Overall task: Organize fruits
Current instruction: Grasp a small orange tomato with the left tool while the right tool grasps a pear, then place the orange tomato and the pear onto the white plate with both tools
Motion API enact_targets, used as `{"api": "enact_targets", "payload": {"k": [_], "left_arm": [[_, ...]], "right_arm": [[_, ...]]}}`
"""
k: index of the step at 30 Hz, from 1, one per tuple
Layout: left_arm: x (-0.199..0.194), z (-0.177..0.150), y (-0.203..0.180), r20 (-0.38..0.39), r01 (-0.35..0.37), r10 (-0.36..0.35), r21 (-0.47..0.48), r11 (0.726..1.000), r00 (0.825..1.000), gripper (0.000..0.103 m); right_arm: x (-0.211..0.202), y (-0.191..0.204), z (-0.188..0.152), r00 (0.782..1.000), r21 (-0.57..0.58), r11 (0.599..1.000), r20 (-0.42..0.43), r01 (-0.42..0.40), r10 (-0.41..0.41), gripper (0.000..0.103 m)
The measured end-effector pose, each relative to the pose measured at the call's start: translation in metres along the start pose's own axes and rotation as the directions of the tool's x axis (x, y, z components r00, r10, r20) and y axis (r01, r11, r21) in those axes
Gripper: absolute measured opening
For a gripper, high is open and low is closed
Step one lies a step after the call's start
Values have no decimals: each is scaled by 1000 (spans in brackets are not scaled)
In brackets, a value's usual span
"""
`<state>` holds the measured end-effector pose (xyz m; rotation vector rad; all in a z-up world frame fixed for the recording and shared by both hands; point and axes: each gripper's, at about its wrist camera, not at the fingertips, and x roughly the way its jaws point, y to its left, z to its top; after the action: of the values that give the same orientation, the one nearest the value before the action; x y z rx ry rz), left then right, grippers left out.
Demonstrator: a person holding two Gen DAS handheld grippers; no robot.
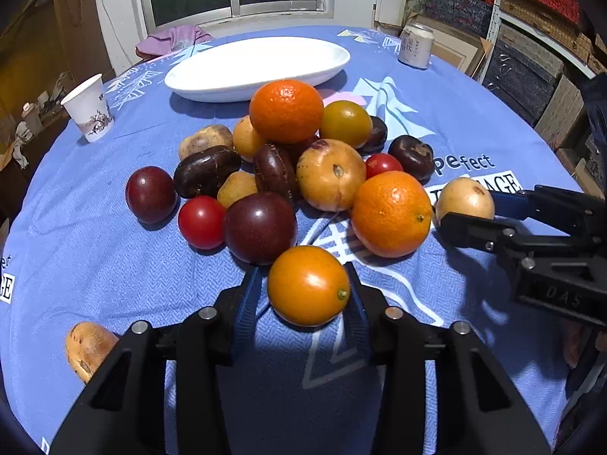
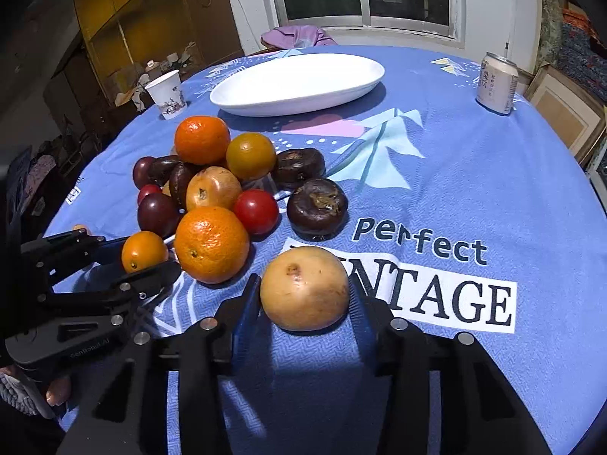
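left gripper (image 1: 308,288) pinches a small orange fruit (image 1: 308,285), stem at four o'clock; right gripper (image 2: 305,290) clamps a pale yellow fruit (image 2: 304,288), stem end up.

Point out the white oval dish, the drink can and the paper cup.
white oval dish (image 2: 299,83), right wrist view, on its bare inside.
drink can (image 2: 496,84), right wrist view, on its printed side.
paper cup (image 1: 90,110), left wrist view, on its outer wall.

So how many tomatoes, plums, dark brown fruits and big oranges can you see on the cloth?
Tomatoes: 2
Plums: 2
Dark brown fruits: 4
Big oranges: 2
Total: 10
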<state>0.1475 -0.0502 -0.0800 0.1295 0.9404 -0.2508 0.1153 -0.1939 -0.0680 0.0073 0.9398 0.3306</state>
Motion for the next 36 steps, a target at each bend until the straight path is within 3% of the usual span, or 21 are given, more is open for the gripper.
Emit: {"api": "enact_targets", "payload": {"k": [2, 8, 15, 18, 23, 27, 31, 36], "left_arm": [[-1, -1, -1, 3, 4, -4, 3, 1000, 1000, 36], [-8, -4, 2, 26, -7, 8, -9, 1000, 1000, 36], [-38, 8, 12, 131, -96, 99, -30, 995, 986, 36], [-51, 31, 22, 181, -151, 154, -32, 988, 971, 36], [-55, 85, 35, 258, -212, 215, -38, 977, 942, 36], [-31, 124, 45, 264, -222, 229, -53, 973, 937, 36], [4, 156, 58, 237, -199, 213, -82, 977, 948, 36], [48, 180, 70, 181, -182, 197, -97, 979, 964, 36]], "right_arm": [[0, -1, 0, 1000, 3, 1000, -1, -6, 6, 47], [-2, 0, -1, 1000, -5, 1000, 2, 0, 0, 46], [-27, -5, 4, 998, -1, 1000, 56, 16, -16, 46], [-47, -3, 22, 994, -18, 1000, 108, 22, -20, 46], [-62, 4, 81, 978, -46, 999, 208, 28, -18, 46], [-39, 3, 130, 975, -22, 999, 219, 34, -28, 46], [8, -7, 174, 984, 39, 999, 179, 14, -20, 46], [59, -7, 198, 991, 43, 999, 130, 30, -35, 46]]}}
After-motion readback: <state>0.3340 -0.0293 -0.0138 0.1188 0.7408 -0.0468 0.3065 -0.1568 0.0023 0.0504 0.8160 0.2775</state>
